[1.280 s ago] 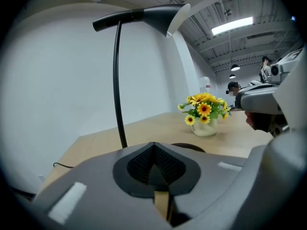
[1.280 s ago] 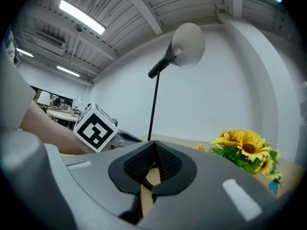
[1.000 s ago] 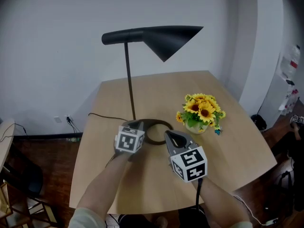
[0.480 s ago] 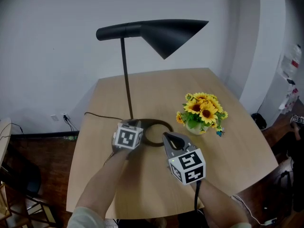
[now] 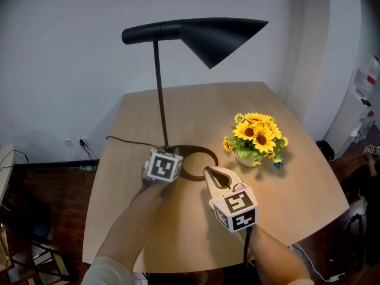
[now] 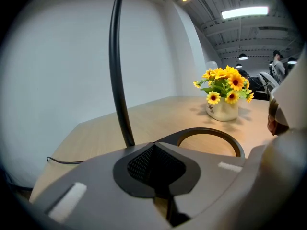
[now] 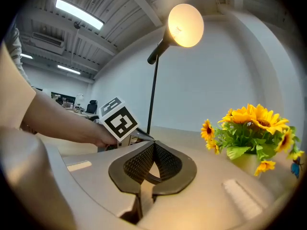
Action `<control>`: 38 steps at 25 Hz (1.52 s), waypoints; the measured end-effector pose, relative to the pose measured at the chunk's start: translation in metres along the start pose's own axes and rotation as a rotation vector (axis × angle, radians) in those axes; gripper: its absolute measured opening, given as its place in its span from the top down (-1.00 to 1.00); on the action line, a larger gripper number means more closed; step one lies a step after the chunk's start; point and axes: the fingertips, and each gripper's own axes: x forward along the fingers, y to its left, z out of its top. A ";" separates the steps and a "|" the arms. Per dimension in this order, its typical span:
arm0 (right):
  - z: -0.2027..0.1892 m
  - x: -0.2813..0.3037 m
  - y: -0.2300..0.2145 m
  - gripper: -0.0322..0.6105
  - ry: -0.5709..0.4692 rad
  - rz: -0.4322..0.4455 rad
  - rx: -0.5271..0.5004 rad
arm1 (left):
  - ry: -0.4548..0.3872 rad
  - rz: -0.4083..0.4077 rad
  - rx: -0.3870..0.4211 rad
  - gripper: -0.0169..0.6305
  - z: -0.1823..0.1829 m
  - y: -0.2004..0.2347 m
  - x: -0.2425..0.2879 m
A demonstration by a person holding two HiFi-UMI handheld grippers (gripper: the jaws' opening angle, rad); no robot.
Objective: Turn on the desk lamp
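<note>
The black desk lamp stands on the wooden table [image 5: 297,183], with a cone shade [image 5: 208,34], a thin pole [image 5: 160,100] and a ring base [image 5: 199,159]. The inside of the shade [image 7: 185,19] glows warm in the right gripper view, so the lamp is lit. My left gripper [image 5: 162,153] is shut, its tips at the foot of the pole [image 6: 120,90]; whether they touch the base [image 6: 211,134] I cannot tell. My right gripper [image 5: 209,172] is shut on nothing, hanging just right of the ring base and pointing at the left gripper's marker cube [image 7: 119,120].
A white pot of yellow sunflowers [image 5: 256,136] stands right of the lamp base, close to the right gripper. The lamp's black cable [image 5: 124,140] runs off the table's left edge. A white wall is behind the table, and dark floor lies around it.
The left gripper has stayed at the lamp's base and the right gripper has barely shifted. The tabletop under the shade looks a little brighter now.
</note>
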 end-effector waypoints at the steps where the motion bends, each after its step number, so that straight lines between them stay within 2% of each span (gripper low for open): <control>1: -0.001 0.000 0.000 0.90 0.001 0.000 0.001 | 0.001 0.004 -0.002 0.97 0.000 0.000 0.001; 14: 0.006 -0.004 -0.001 0.90 -0.012 -0.002 0.000 | -0.005 0.003 -0.031 0.97 -0.002 0.001 0.001; 38: 0.006 -0.005 -0.001 0.90 -0.007 -0.003 -0.001 | -0.022 0.006 -0.037 0.97 0.001 0.002 0.001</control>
